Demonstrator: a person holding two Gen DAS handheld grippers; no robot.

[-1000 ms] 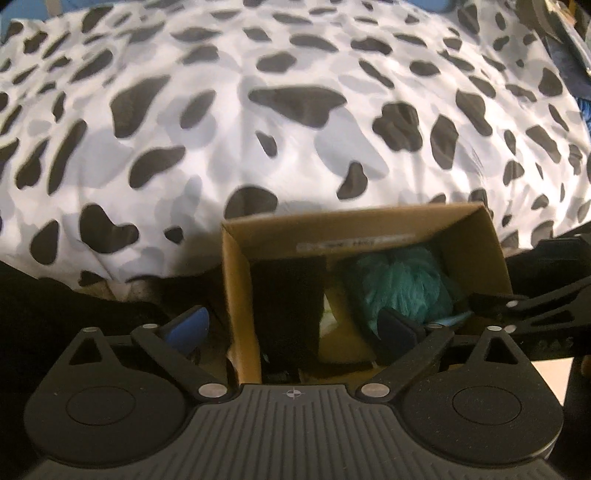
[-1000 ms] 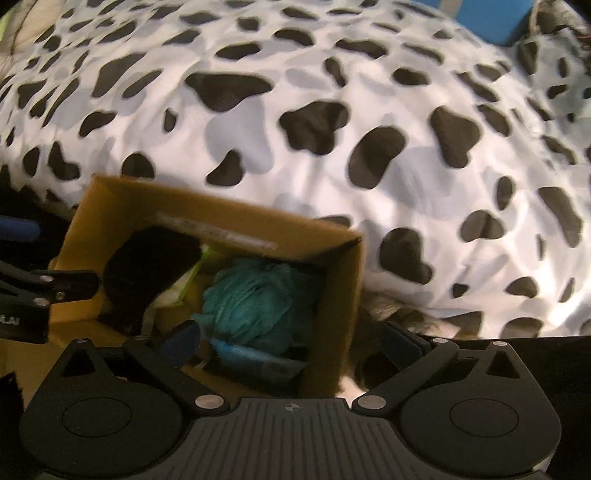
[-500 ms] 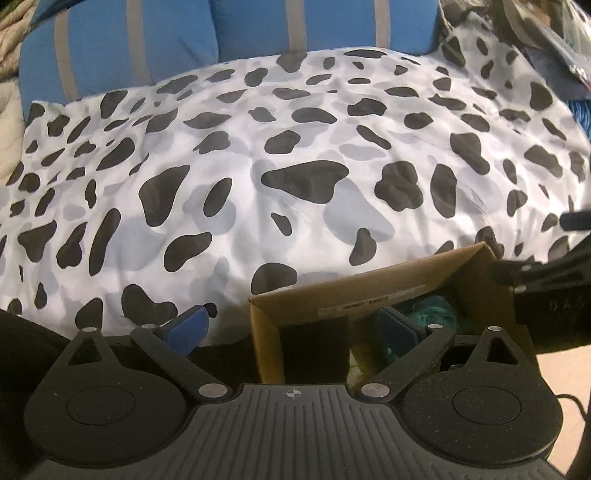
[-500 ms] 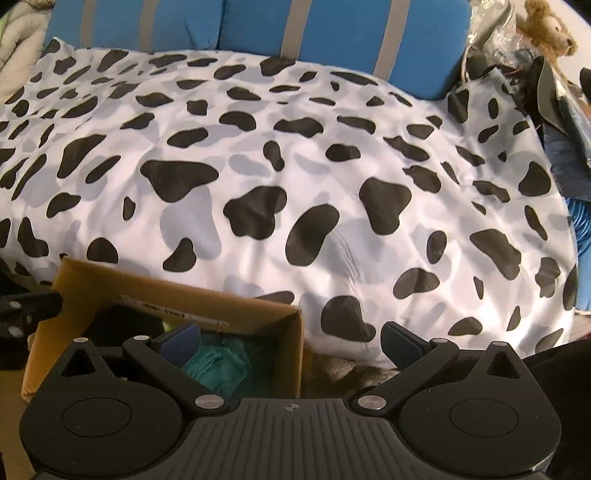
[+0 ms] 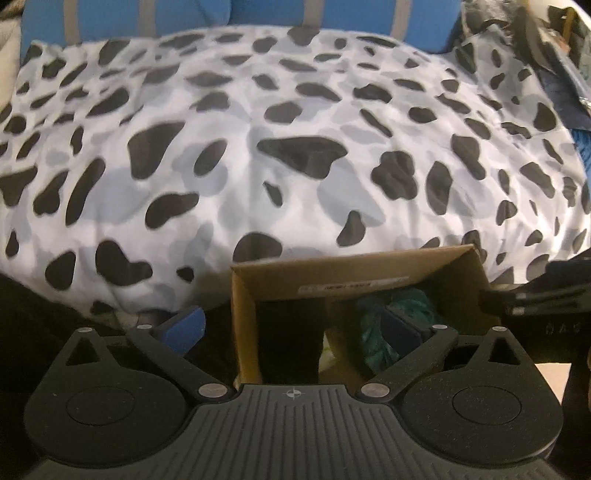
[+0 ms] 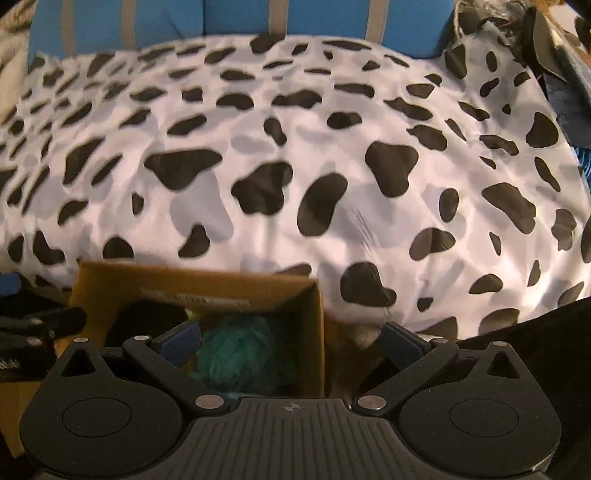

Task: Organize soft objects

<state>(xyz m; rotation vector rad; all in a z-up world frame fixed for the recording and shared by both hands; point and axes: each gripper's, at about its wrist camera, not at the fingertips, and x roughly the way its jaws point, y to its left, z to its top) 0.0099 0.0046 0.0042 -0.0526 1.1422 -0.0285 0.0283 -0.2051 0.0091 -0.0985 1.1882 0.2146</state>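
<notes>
Left gripper (image 5: 293, 330) gaping empty, right gripper (image 6: 291, 341) likewise, cardboard box (image 5: 332, 275) sitting between fingers, teal yarn ball (image 6: 236, 352) lying inside, cow-print duvet (image 6: 295, 166) spreading beyond.

— The big cover (image 5: 295, 147)? White, with black and grey cow patches.
— And the box (image 5: 354, 273)?
— Brown cardboard, with a teal fluffy bundle (image 6: 236, 354) inside. Blue, grey-striped cushions (image 6: 221, 18) along the frame's top.

both wrist views look low and close over the cardboard box (image 5: 354, 273) toward the spotted duvet (image 6: 295, 166).
</notes>
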